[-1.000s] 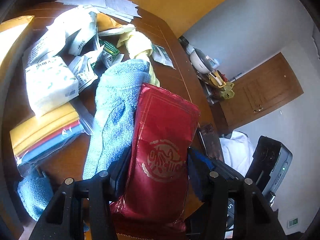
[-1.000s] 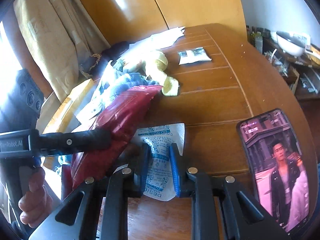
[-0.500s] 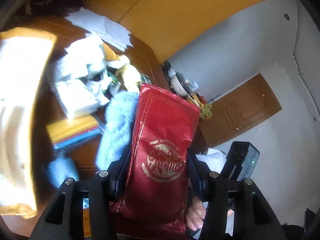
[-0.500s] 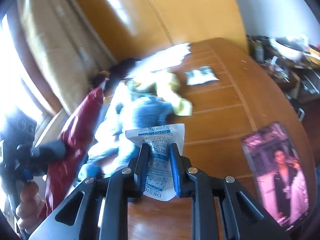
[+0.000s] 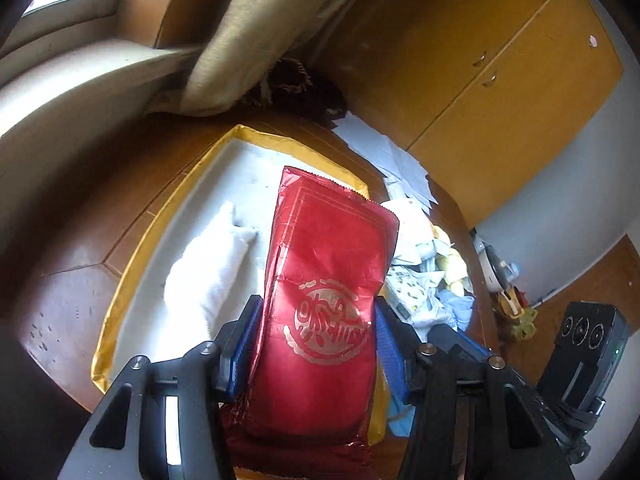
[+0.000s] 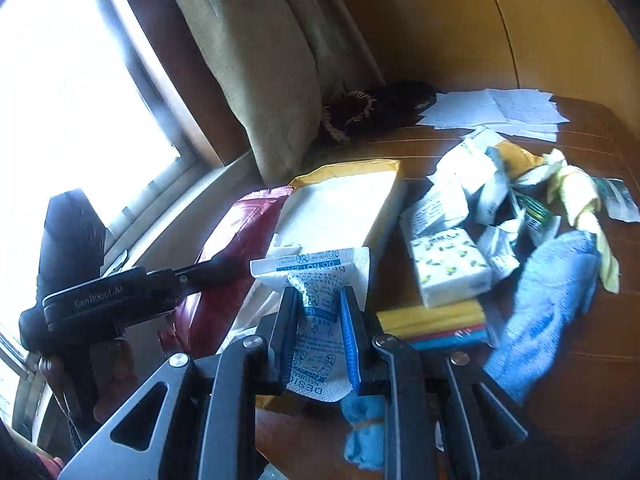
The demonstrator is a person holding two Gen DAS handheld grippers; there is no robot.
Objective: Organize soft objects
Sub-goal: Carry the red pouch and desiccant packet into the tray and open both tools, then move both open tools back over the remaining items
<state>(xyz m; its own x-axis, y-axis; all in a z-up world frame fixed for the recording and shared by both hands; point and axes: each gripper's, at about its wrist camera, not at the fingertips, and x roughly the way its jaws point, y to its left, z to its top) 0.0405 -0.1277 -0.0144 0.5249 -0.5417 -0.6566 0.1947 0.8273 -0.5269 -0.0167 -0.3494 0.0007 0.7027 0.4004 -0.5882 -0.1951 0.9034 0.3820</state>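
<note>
The left gripper (image 5: pixel 316 332) pinches a red foil pouch (image 5: pixel 324 300) above a gold-rimmed tray (image 5: pixel 120 300) – the pouch hides the tray's right side. The right gripper (image 6: pixel 318 316) clamps a white desiccant sachet (image 6: pixel 316 312); its lower end is cut off. Bare tabletop (image 6: pixel 580 380) lies right of the blue cloth (image 6: pixel 548 304).

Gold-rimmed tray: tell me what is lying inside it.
In the left wrist view, the gold-rimmed tray holds one white soft bundle on its pale floor. The red foil packet, clamped in the left gripper, hides the tray's right part, so anything there is unseen.
</note>
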